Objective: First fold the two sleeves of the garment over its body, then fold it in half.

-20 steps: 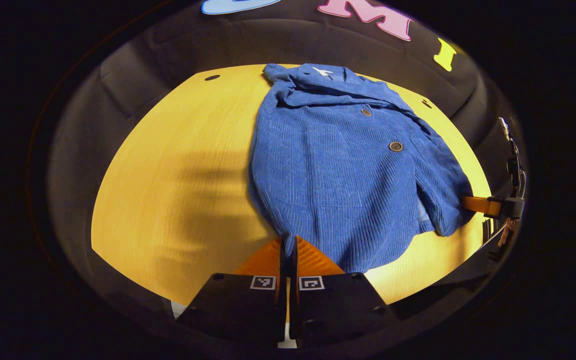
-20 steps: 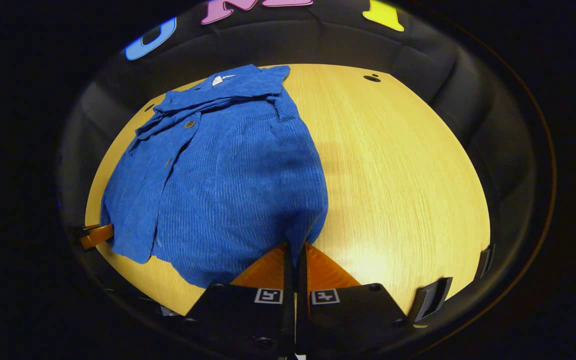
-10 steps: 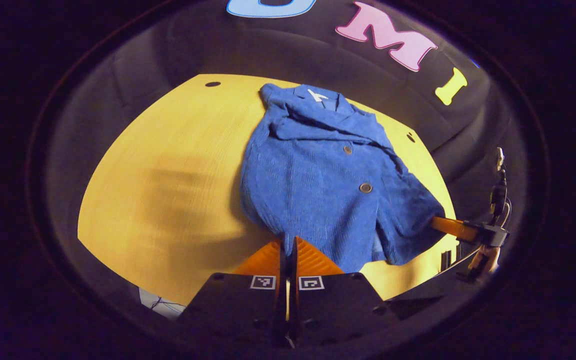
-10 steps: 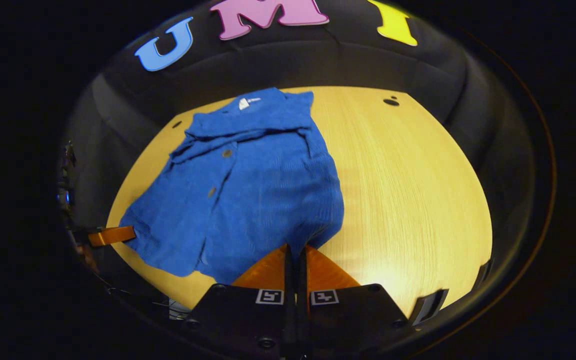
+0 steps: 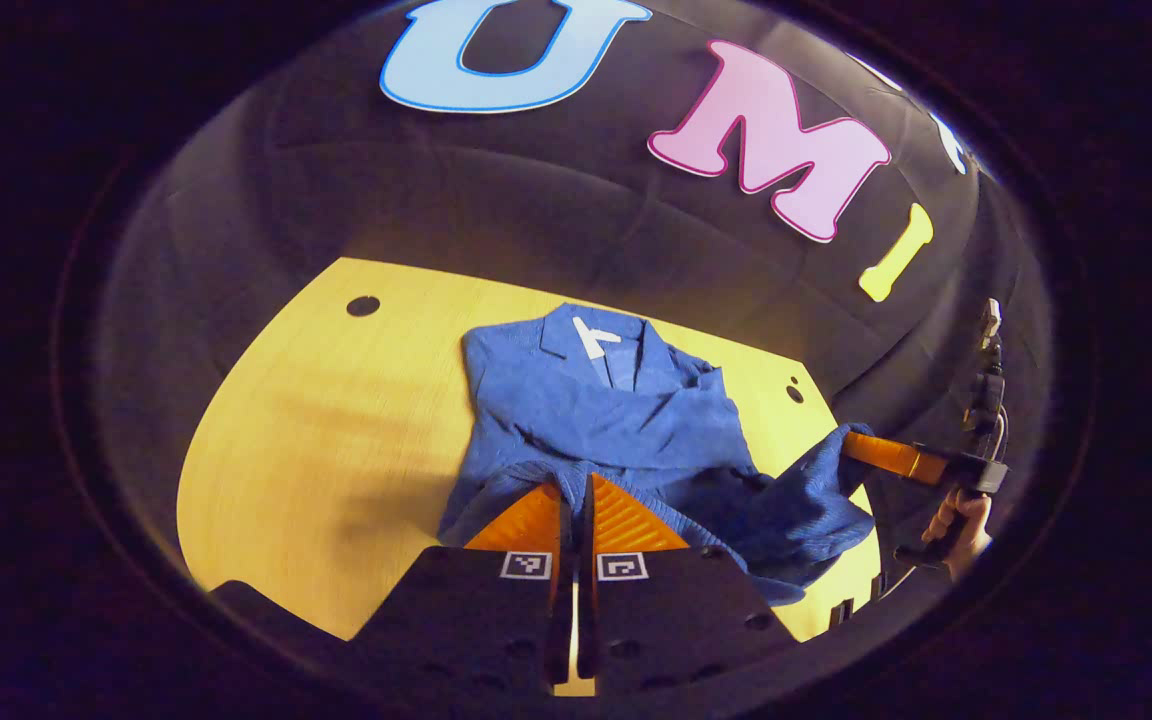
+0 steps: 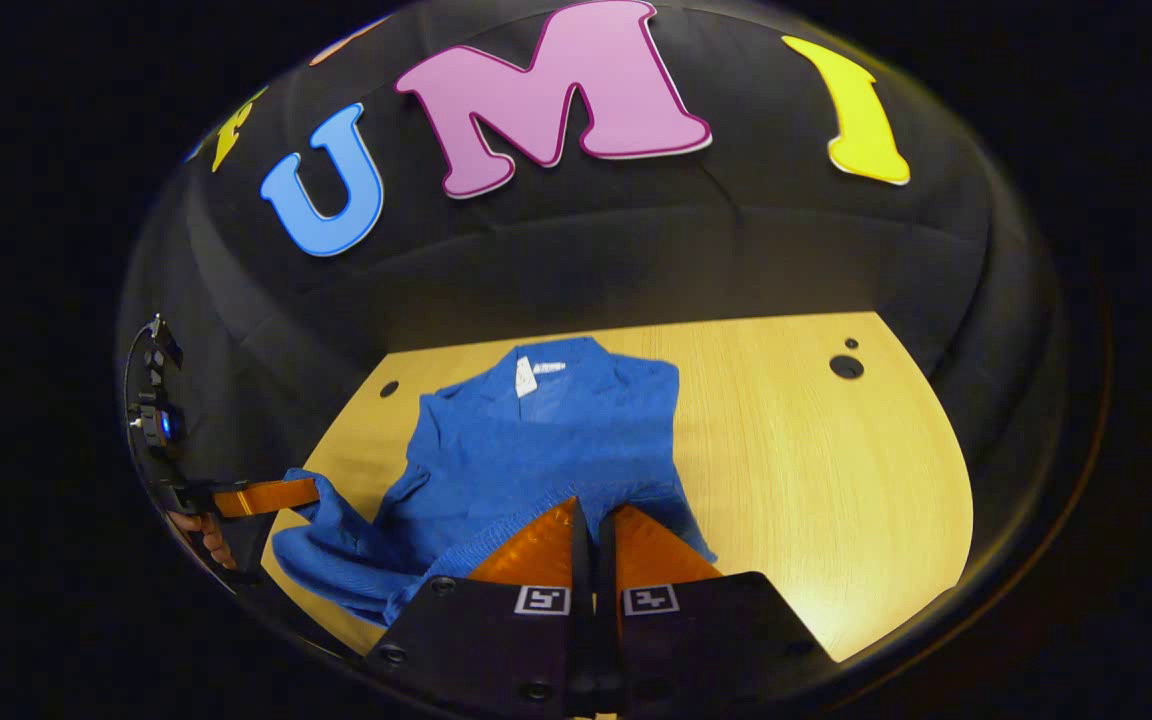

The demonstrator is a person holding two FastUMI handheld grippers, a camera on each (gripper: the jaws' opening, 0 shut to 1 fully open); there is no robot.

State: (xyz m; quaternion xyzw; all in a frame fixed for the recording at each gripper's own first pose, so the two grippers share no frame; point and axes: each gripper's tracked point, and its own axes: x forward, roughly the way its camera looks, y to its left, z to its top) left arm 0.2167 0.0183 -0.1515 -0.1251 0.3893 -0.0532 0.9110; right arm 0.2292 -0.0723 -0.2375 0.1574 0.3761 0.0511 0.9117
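Blue garment point(image 5: 616, 420) on counter point(image 5: 316, 440), collar far, hem raised. Left tongs point(image 5: 573, 490) and right tongs point(image 6: 591, 515): both clamped on hem corners. Step judged: halving fold. Next: hem to collar, level, then release.

garment point(image 5: 596, 420) on table point(image 5: 316, 440) | collar toward booth wall point(image 5: 496, 220) | hem nearest the cameras
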